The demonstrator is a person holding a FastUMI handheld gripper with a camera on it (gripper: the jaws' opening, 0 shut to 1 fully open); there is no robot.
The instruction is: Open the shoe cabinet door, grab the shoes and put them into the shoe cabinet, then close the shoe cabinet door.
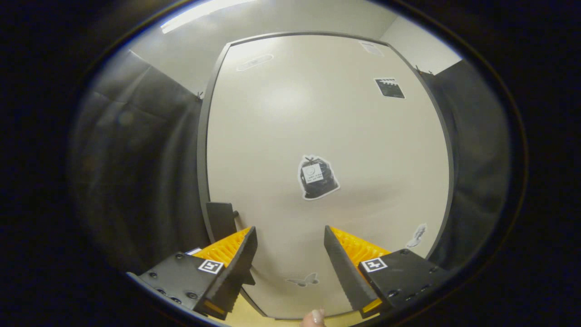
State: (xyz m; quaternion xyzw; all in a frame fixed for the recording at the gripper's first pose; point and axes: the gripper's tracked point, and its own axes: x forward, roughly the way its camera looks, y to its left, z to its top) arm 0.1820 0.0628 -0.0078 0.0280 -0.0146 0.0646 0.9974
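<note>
The gripper (290, 243) fingers gape wide, holding nothing; the door (327, 136) handle (221, 220), just beyond the left finger, needs hooking squarely.

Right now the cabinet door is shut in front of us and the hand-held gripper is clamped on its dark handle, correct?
Not quite. In the gripper view the cabinet door is shut, but the hand-held gripper is open with nothing between its fingers. The dark handle sits at the door's edge, just beyond one finger, ungrasped.
</note>
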